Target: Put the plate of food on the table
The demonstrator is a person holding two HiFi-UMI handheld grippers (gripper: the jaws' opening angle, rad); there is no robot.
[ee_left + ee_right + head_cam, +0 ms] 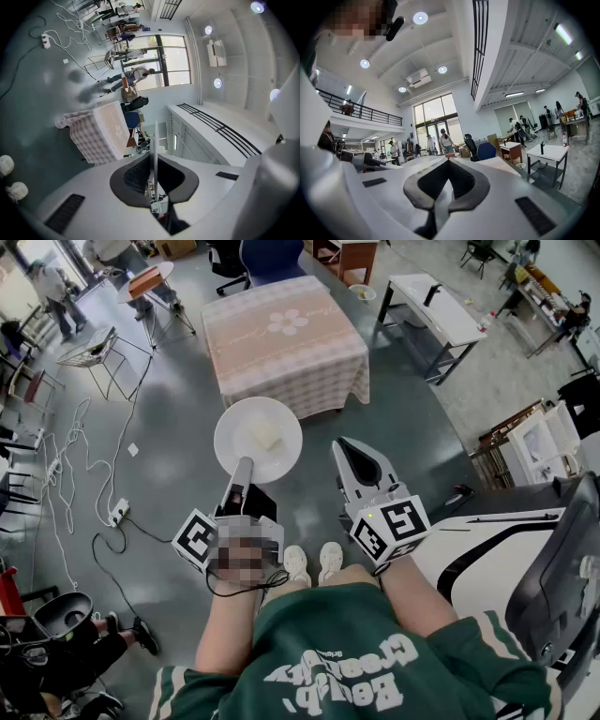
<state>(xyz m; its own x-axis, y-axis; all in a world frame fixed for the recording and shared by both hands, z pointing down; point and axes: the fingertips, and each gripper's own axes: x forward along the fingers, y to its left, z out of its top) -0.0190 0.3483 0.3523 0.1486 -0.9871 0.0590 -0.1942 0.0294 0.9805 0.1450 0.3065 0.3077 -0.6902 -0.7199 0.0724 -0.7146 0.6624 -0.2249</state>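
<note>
The plate of food is carried, its rim clamped in the left hand-held gripper, over the floor just short of the near edge of the desk. The right hand-held gripper is held closed, empty. Next, a level reach over the desk is called for.

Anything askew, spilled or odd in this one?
Nothing stands out. The left claw grips the plate by its rim, the food sits on it unspilled, and the table ahead has its cloth lying flat.
</note>
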